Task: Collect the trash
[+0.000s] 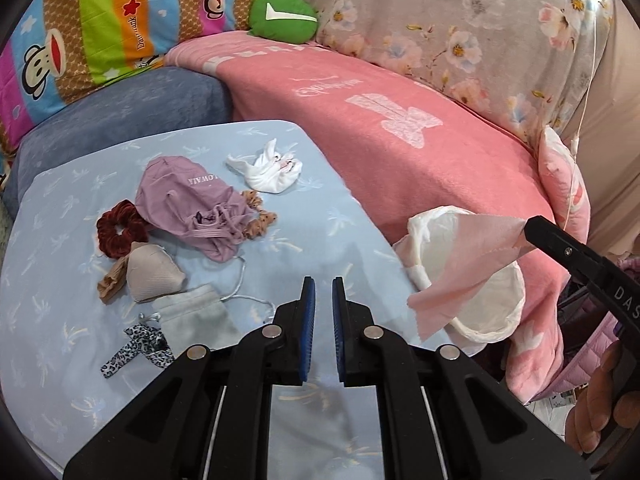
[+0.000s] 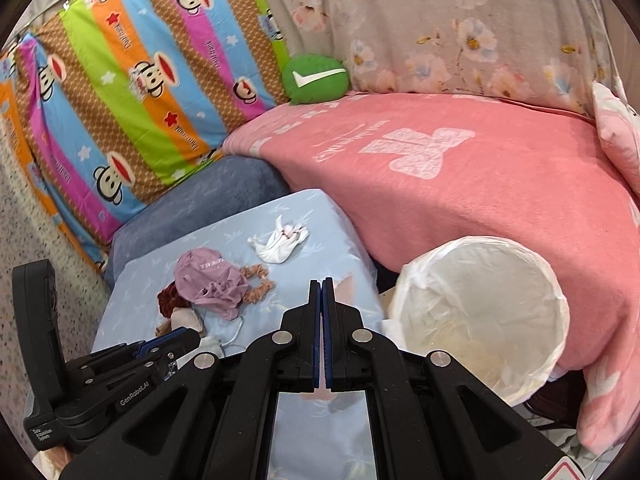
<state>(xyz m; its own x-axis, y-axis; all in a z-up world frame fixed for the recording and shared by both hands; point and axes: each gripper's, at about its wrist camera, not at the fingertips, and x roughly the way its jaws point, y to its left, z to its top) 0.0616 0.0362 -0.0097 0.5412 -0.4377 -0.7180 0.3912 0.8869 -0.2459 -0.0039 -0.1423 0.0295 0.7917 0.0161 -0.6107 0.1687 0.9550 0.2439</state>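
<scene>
My right gripper (image 2: 322,282) is shut on a thin pink tissue (image 1: 464,268), which hangs from its tip (image 1: 532,228) over the white-lined trash bin (image 1: 500,304); in the right wrist view only a pink scrap (image 2: 346,288) shows beside the jaws. The bin (image 2: 480,316) stands beside the pale blue table (image 1: 312,240). My left gripper (image 1: 324,284) is open a small gap, empty, above the table's near side. A crumpled white tissue (image 1: 268,170) lies at the table's far side, also in the right wrist view (image 2: 280,242).
On the table's left lie a purple drawstring bag (image 1: 192,204), a dark red scrunchie (image 1: 120,232), a beige pouch (image 1: 152,272), a grey pouch (image 1: 196,312) and a leopard ribbon (image 1: 136,348). A pink blanket (image 1: 400,120) and cushions lie behind.
</scene>
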